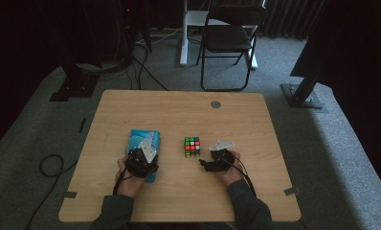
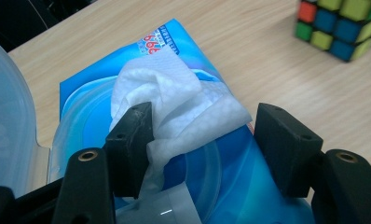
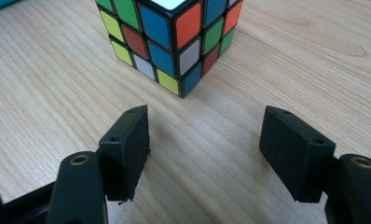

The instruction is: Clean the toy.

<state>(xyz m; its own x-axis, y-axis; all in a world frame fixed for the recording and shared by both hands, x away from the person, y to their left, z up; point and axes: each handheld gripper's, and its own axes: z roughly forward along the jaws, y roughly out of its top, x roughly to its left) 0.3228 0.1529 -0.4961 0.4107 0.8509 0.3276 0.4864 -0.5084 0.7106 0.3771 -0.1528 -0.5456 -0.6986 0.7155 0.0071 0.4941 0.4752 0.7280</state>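
A blue pack of wet wipes (image 1: 141, 142) lies on the wooden table (image 1: 179, 115), left of centre. My left gripper (image 1: 141, 163) hovers over its near end. In the left gripper view the pack (image 2: 95, 88) has its clear lid (image 2: 6, 121) flipped open and a white wipe (image 2: 174, 100) sticks up from the slot. The left gripper (image 2: 202, 140) is open, its jaws either side of the wipe, not pressing it. A scrambled colour cube (image 1: 192, 146) stands mid-table. My right gripper (image 1: 213, 162) rests just right of it, open (image 3: 204, 149), with the cube (image 3: 172, 39) a short way ahead.
A round grommet (image 1: 216, 104) sits near the table's far edge. A black folding chair (image 1: 229, 38) and a white desk leg (image 1: 184, 33) stand beyond the table. Dark stands flank it, and a cable (image 1: 50, 167) loops on the carpet at left.
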